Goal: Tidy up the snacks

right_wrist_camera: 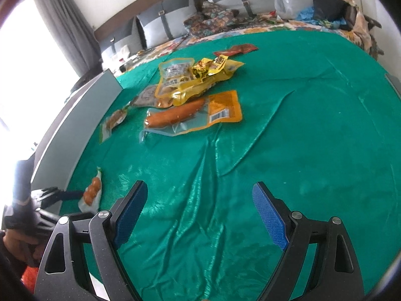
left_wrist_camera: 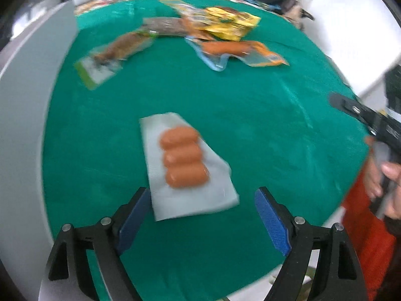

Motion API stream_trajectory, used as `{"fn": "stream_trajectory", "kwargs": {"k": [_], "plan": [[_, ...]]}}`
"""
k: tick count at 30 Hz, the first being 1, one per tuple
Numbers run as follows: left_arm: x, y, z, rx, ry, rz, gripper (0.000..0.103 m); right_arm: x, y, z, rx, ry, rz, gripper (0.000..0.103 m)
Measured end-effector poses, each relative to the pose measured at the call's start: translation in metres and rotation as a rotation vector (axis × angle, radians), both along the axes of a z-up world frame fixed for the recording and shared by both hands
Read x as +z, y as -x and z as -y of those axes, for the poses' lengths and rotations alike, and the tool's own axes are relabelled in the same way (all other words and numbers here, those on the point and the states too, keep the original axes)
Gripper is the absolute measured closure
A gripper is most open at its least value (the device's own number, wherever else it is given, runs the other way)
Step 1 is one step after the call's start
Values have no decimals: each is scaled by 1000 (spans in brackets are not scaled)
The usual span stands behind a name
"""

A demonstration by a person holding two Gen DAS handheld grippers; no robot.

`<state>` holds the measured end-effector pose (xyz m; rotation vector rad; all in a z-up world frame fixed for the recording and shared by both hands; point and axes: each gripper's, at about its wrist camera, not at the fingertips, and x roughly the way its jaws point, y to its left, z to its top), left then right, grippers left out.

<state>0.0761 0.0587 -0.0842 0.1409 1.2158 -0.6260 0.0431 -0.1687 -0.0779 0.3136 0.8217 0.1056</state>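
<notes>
Green cloth [right_wrist_camera: 288,130] covers the table, creased into ridges near the middle. Grey board [right_wrist_camera: 75,115] stands along its left edge. Behind: patterned bedspread [right_wrist_camera: 250,28], grey cushions [right_wrist_camera: 173,17] against the headboard, clear plastic bag [right_wrist_camera: 283,0], grey curtain [right_wrist_camera: 65,25] by a bright window.

A green cloth [right_wrist_camera: 275,125], creased in long folds, is seen spread over a table. The right gripper [right_wrist_camera: 200,210] is held above it with its blue-padded jaws wide apart and nothing between them. A heap of yellow snack packets [right_wrist_camera: 198,77] is piled beyond, a packed sausage [right_wrist_camera: 175,116] beside it. At the left edge, a small pack of sausages [right_wrist_camera: 91,192] lies by the left gripper [right_wrist_camera: 57,195].
</notes>
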Motion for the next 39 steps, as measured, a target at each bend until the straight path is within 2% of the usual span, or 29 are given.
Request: {"fn": "stream_trajectory", "kwargs": {"k": [5, 9, 11, 13, 15, 17, 18, 20, 25, 29, 31, 34, 37, 39], "plan": [[19, -2, 3, -55, -47, 83, 19, 3, 3, 6, -15, 9, 24, 15], [12, -11, 16, -126, -138, 124, 19, 1, 1, 4, -4, 14, 12, 15], [3, -14, 22, -117, -174, 115, 20, 0, 2, 1, 3, 17, 7, 15], [-4, -18, 24, -55, -179, 100, 22, -1, 2, -3, 16, 24, 4, 15], [-6, -22, 22, 44, -154, 105, 44, -2, 2, -6, 28, 35, 4, 15], [-1, -20, 14, 123, -104, 114, 55, -3, 1, -8, 35, 33, -1, 15], [1, -19, 12, 136, -95, 117, 72, -3, 1, -9, 39, 32, -2, 15], [5, -14, 8, 140, -95, 145, 72, 0, 0, -11, 48, 37, 0, 15], [6, -14, -1, 153, -60, 142, 73, 9, -20, -17, 94, 11, -12, 15], [5, -11, 2, 143, -55, 152, 73, 30, -75, -43, 212, 14, -52, 15], [4, -10, 0, 155, -37, 151, 73, 42, -113, -77, 354, 117, -66, 15], [5, -9, -10, 185, 9, 145, 73, 49, -161, -155, 660, 456, -37, 15], [8, -10, -21, 215, 62, 138, 73, 24, -196, -227, 925, 740, -55, 15], [10, -11, -25, 225, 86, 137, 73, 3, -213, -255, 997, 818, -84, 15]]}}
